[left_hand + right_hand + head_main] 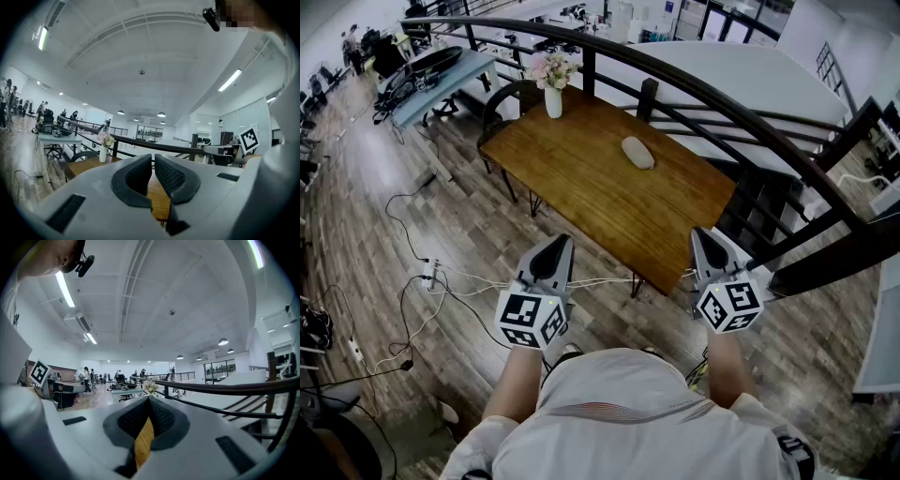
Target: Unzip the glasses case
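Task not begun. Glasses case (637, 152) lies untouched on table (581, 192), 12 o'clock, well apart from the tools. Left gripper (553, 253) and right gripper (709, 249) both clenched, empty.

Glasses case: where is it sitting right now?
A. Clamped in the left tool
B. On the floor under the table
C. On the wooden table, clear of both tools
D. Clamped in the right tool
C: the glasses case lies on the wooden table, past its middle from the person, while the left tool and the right tool are shut on nothing back at the near edge.
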`<action>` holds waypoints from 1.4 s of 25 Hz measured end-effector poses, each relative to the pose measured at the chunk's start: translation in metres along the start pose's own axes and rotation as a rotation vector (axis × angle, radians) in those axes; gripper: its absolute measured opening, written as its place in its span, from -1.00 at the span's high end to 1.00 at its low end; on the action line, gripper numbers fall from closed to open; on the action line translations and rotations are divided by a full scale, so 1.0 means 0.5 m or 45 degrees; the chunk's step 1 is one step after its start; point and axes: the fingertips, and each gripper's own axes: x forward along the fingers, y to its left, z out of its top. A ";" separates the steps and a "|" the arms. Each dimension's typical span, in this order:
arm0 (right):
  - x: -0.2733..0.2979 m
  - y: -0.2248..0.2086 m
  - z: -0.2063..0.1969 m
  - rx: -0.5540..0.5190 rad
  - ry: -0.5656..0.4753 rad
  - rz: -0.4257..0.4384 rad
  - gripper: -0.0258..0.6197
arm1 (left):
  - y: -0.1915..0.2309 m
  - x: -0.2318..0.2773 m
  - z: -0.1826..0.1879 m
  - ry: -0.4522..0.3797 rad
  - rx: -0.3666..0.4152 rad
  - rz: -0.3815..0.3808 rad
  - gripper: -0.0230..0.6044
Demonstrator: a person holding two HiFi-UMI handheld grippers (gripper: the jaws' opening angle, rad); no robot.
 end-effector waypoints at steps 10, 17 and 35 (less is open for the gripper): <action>0.000 0.023 0.005 -0.003 0.004 0.024 0.76 | 0.002 -0.020 0.005 -0.001 -0.004 0.010 0.83; -0.005 0.037 -0.003 -0.013 0.021 0.031 0.76 | 0.007 -0.037 -0.003 0.000 -0.021 0.019 0.83; 0.065 0.218 -0.051 0.047 -0.020 0.119 0.76 | 0.199 -0.188 -0.048 0.065 -0.035 0.087 0.83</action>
